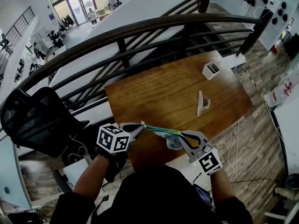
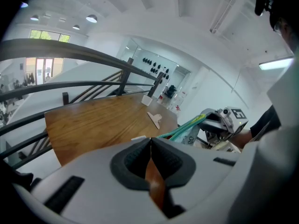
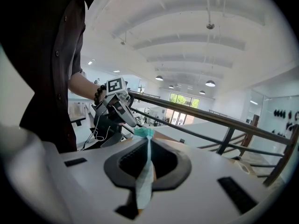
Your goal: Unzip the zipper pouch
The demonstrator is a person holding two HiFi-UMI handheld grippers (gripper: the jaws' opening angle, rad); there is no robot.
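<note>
Left gripper [image 1: 139, 127] and right gripper [image 1: 183, 136] each clamped one end of the pouch [image 1: 162, 131], stretched between them above the table's [image 1: 154, 90] near edge, lower centre. Bare wood ran up to a clip [image 1: 201, 103] and box [image 1: 211, 70]; railing [image 1: 140, 29] curved past the far edge.

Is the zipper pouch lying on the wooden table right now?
No, the zipper pouch is held up off the table, stretched between the left gripper and the right gripper.
</note>
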